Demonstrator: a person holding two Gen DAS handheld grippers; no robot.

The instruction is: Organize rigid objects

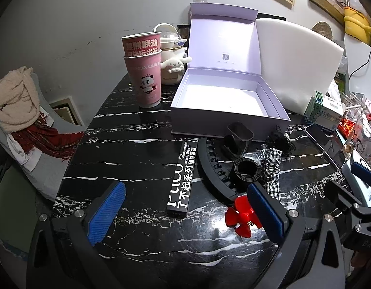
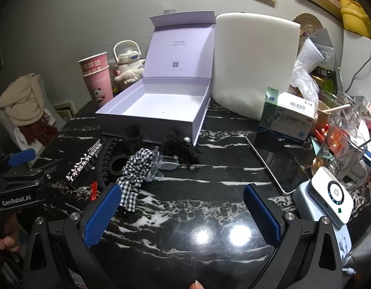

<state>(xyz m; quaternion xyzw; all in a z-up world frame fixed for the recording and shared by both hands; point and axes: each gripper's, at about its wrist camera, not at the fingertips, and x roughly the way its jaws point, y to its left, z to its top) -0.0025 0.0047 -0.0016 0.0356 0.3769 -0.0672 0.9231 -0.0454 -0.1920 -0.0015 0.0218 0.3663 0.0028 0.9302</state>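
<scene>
Between the wide-spread blue pads of the left gripper (image 1: pixel 185 207), nothing is held; the long black carton (image 1: pixel 183 175) lies flat on the black marble worktop (image 1: pixel 137 228) just ahead, running away from the camera toward the open white box (image 1: pixel 228 106). Touching that gripper's right pad is a small red plastic clip (image 1: pixel 242 219), and beside the carton curves a black toothed hair comb (image 1: pixel 216 171). The right gripper (image 2: pixel 183 210) also stands wide and empty over bare worktop, with the checked fabric scrunchie (image 2: pixel 135 166) near its left pad.

The carton looks light and stiff, with flat glossy sides that may slip, so a pinch across its narrow width near the middle should carry it level. The comb is rigid but thin and curved; its smooth spine is the better hold than the teeth. The red clip is small, hard and probably springy, though its exact form is unclear from here. The scrunchie is soft and likely not part of this sorting. The box sits empty, lid raised.
</scene>
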